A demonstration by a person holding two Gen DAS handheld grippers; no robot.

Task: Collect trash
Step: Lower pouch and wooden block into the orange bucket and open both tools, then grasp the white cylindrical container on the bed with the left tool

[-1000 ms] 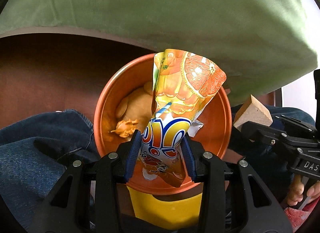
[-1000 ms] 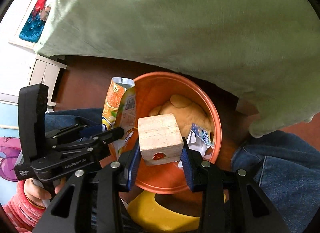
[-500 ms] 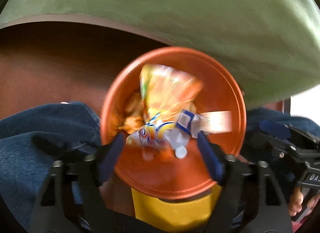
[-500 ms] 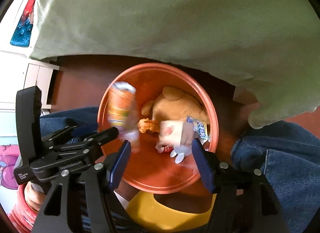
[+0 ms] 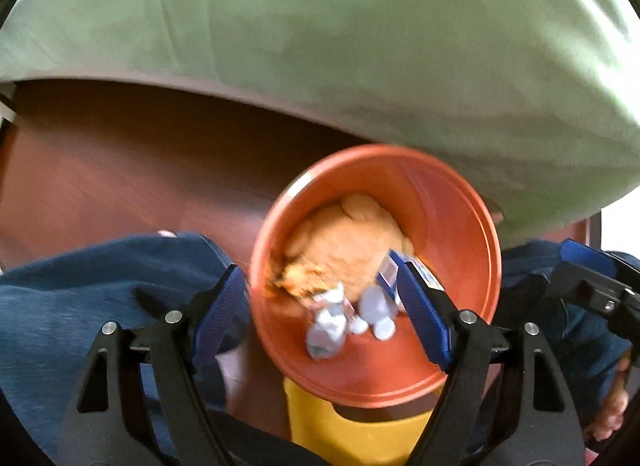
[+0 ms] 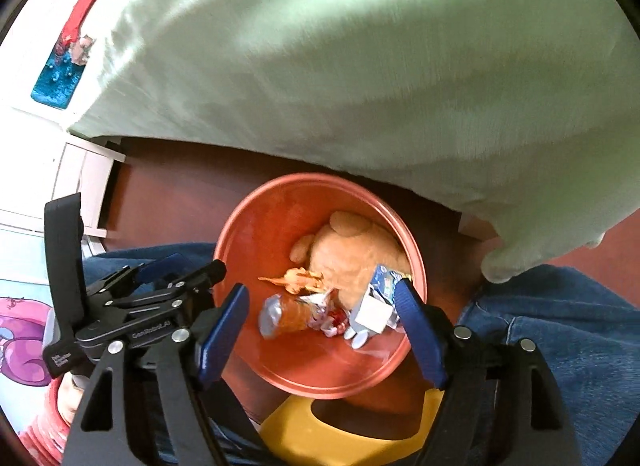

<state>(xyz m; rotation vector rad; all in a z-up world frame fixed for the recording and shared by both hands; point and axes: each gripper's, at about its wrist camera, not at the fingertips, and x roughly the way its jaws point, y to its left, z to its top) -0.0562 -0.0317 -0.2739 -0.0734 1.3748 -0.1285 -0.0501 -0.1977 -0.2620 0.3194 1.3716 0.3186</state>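
An orange bucket stands below both grippers. Inside lie a tan plush toy, an orange juice pouch on its side, a small blue-and-white carton and crumpled silver wrappers. My left gripper is open and empty over the bucket's near left rim; it also shows in the right wrist view. My right gripper is open and empty over the bucket's near side. The wooden block is not visible.
A green cushion overhangs the bucket from behind. A dark brown surface lies under it. The person's jeans flank the bucket. A yellow object sits just below the bucket.
Both grippers opened. The juice pouch dropped from the left one and the wooden block from the right one into the bucket. Both grippers have pulled back and up.
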